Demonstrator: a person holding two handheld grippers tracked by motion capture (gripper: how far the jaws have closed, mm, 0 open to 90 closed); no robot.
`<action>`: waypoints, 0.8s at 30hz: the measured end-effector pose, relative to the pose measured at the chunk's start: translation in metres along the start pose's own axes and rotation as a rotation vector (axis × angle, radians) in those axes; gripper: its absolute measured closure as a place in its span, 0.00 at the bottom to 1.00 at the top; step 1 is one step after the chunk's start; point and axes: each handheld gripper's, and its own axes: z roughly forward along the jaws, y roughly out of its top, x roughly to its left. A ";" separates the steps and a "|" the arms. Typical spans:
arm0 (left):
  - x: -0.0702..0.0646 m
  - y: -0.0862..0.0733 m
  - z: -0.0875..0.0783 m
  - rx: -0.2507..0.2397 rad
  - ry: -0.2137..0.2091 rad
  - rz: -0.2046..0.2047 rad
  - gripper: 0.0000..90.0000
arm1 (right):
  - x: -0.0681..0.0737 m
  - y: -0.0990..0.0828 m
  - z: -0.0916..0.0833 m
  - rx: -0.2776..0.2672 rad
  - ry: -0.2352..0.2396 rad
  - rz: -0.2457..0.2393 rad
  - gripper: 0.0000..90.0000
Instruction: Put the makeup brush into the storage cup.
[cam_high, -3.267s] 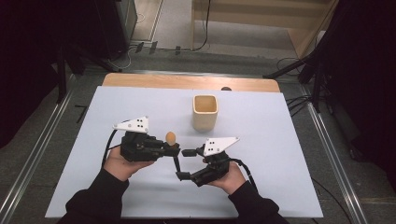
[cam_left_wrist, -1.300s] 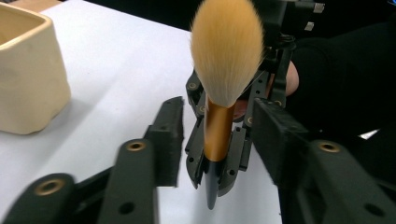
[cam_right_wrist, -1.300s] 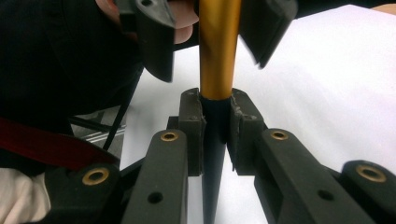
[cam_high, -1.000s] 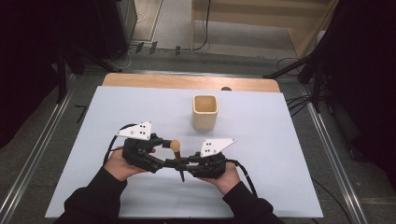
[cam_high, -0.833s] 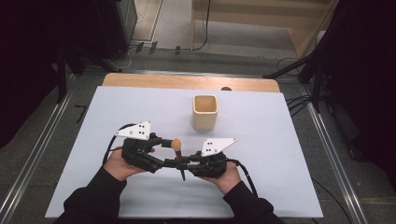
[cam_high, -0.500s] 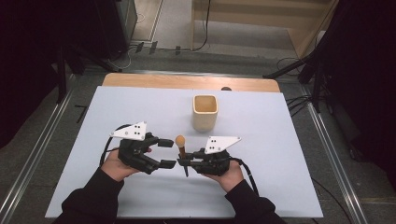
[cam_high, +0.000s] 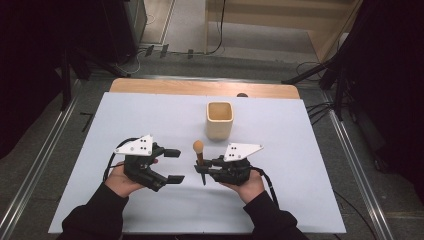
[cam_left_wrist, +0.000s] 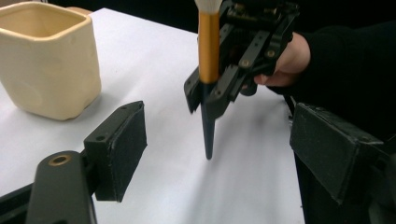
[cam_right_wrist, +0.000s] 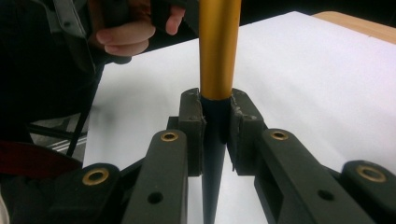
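A makeup brush (cam_high: 200, 160) with a pale tuft, gold ferrule (cam_left_wrist: 208, 42) and dark pointed handle stands upright, tip down just above the white table. My right gripper (cam_high: 204, 170) is shut on the handle just below the ferrule (cam_right_wrist: 219, 51); both pads (cam_right_wrist: 191, 126) press the dark handle. My left gripper (cam_high: 172, 165) is open to the left of the brush, jaws wide apart with nothing between them. A cream square cup (cam_high: 220, 120) stands upright behind the brush; in the left gripper view the cup (cam_left_wrist: 46, 60) sits at the upper left.
The white sheet (cam_high: 300, 165) covers the table, with a wooden edge (cam_high: 200, 87) at the back. Metal rails (cam_high: 360, 175) run along both sides. Cables lie on the floor beyond the table.
The left gripper has let go of the brush, opened and drawn back to the left. The right gripper now holds the brush alone and has turned it upright.
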 end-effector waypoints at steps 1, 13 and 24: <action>0.000 -0.001 0.000 -0.001 0.003 0.001 0.21 | 0.000 0.000 -0.001 -0.001 -0.002 0.002 0.88; -0.004 -0.018 -0.007 -0.005 0.051 0.021 0.19 | -0.004 0.001 -0.007 -0.014 -0.032 0.012 0.88; -0.004 -0.025 -0.014 -0.006 0.070 0.015 0.18 | -0.008 0.003 -0.015 -0.038 -0.060 0.012 0.88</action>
